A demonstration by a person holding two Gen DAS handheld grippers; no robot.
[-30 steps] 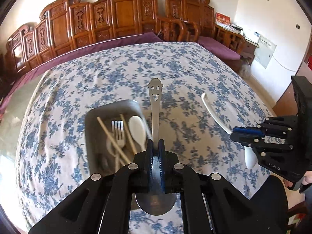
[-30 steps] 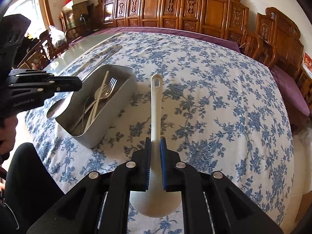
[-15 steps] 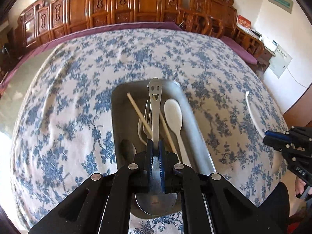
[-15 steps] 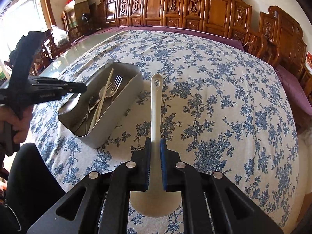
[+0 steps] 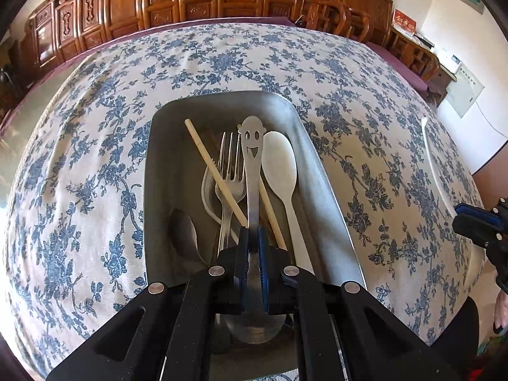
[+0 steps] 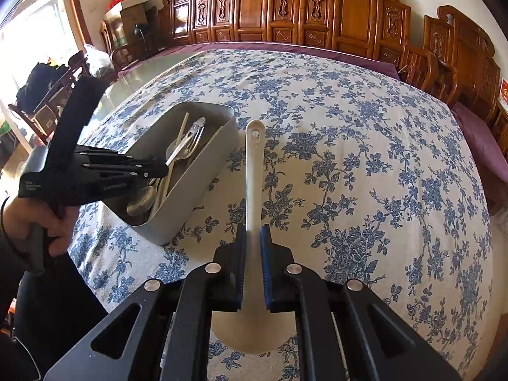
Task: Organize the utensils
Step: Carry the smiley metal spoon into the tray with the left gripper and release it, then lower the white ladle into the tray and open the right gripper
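My left gripper (image 5: 253, 233) is shut on a steel spoon (image 5: 252, 171) whose handle ends in a smiling face. It holds the spoon low inside the grey metal tray (image 5: 320, 171), bowl end toward the camera. In the tray lie a fork (image 5: 230, 171), a white spoon (image 5: 281, 165), wooden chopsticks (image 5: 212, 168) and another steel spoon (image 5: 184, 231). My right gripper (image 6: 253, 233) is shut on a long white ladle (image 6: 255, 171), held above the tablecloth right of the tray (image 6: 203, 174). The left gripper (image 6: 158, 168) shows over the tray's near end in the right wrist view.
A blue-flowered tablecloth (image 6: 365, 158) covers the big table. Carved wooden chairs (image 6: 285, 9) line its far side. A person's hand (image 6: 41, 222) grips the left handle. The right gripper (image 5: 476, 225) and the white ladle's handle (image 5: 433, 165) show at the right edge of the left wrist view.
My left gripper has carried the steel spoon leftward over the tray and down into it. The right gripper and its ladle have stayed where they were.
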